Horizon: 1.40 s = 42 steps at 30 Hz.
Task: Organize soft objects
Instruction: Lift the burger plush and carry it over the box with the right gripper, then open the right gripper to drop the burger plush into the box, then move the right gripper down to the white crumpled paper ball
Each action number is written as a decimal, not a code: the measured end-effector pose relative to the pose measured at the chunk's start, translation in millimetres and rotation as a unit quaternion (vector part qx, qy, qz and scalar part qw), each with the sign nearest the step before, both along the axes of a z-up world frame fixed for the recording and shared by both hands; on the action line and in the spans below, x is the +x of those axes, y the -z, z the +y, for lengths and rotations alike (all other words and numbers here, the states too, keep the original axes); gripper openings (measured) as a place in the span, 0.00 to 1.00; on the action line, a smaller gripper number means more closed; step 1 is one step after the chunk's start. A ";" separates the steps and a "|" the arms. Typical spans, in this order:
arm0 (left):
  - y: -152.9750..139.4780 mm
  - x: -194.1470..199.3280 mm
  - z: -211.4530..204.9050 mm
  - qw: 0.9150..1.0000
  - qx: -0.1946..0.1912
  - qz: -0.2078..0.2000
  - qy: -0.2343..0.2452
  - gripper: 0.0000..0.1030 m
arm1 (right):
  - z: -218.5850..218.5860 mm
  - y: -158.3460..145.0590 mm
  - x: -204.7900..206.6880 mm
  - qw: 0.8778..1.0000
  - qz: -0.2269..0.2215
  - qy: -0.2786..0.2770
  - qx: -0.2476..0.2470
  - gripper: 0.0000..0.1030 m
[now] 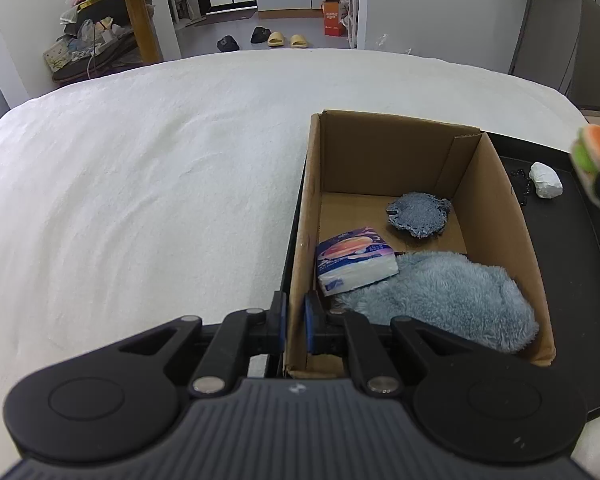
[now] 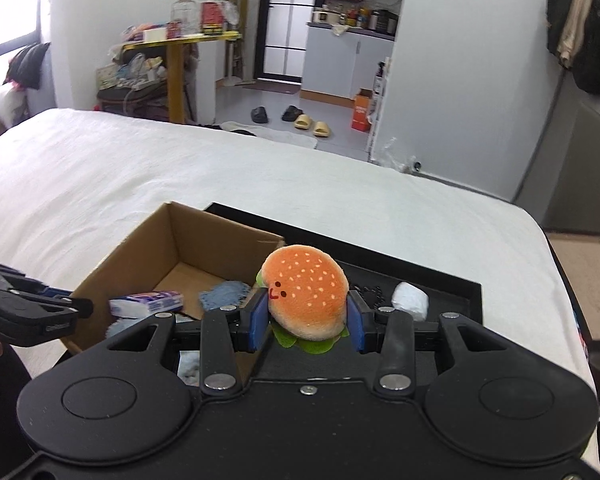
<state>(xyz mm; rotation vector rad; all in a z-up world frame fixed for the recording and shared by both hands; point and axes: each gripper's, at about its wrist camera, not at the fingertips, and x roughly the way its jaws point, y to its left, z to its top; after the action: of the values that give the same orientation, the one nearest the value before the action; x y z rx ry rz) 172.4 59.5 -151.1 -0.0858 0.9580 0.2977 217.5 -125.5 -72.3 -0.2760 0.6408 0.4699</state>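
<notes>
Burger toy (image 2: pixel 305 298) of orange plush, green felt showing beneath it, sits pinched between the blue pads (image 2: pixel 259 320) of the right hand-held gripper (image 2: pixel 308 322), raised above the black tray (image 2: pixel 452 280) and just right of the cardboard box (image 2: pixel 140 256) on the white bed (image 2: pixel 260 184). At far left, the left hand-held gripper (image 1: pixel 296 322) is pressed together on the box's near left wall (image 1: pixel 298 280), one finger outside and one inside, apparently steadying it. Inside the box lie a tissue pack (image 1: pixel 354 260) against the left wall, a pale blue fluffy cloth (image 1: pixel 448 296) filling the near end, and a small grey-blue knitted pad (image 1: pixel 418 216) toward the far end. Bare cardboard floor shows at the far left of the box, behind the tissue pack, and looks the best landing spot. Doing this step well likely means carrying the toy leftward over the right wall with room to spare, lowering it past the rim before spreading the fingers, and keeping the left grip firm so the light box does not slide or tip. Further right on the tray rest a dark beaded string (image 1: pixel 520 186) and a white crumpled lump (image 1: pixel 546 180), which still appear to need sorting.
</notes>
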 end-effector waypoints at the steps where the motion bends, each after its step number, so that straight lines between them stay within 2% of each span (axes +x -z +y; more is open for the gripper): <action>1: 0.2 -0.5 1.1 1.000 -0.002 -0.001 0.000 0.08 | 3.8 0.1 -0.6 1.000 0.000 -0.006 0.000 0.39; 14: 1.1 -4.7 17.6 0.999 -0.037 -0.017 -0.008 0.08 | 55.9 5.3 -2.4 0.998 0.008 -0.053 -0.019 0.40; 16: 0.8 -5.2 18.8 0.999 -0.039 -0.017 -0.007 0.08 | 59.4 8.2 -1.7 0.998 0.020 -0.053 -0.023 0.47; 18: 0.5 -4.8 19.6 0.999 -0.041 -0.018 -0.007 0.08 | 62.1 9.2 -1.1 0.998 0.019 -0.039 -0.041 0.76; 19: 0.0 -4.9 20.3 0.999 -0.042 -0.019 -0.006 0.09 | 59.6 7.7 -2.8 0.999 0.009 -0.033 -0.041 0.79; 25: -2.4 -8.2 20.5 0.999 -0.043 -0.023 -0.005 0.10 | 29.1 3.5 -2.9 1.000 0.020 -0.014 -0.016 0.79; 33: -11.6 -10.9 3.7 1.000 0.005 -0.028 -0.001 0.14 | -12.6 16.5 1.2 0.999 0.035 0.022 -0.008 0.79; 42: -17.3 -4.9 -6.4 0.999 0.043 -0.027 0.001 0.26 | -25.3 27.7 9.4 0.999 0.036 0.031 0.003 0.79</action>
<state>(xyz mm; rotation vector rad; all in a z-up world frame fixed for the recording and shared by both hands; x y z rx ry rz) 167.5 53.1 -133.8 -0.0144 0.8904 0.3337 226.8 -150.9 -100.0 -0.2337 0.7153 0.4245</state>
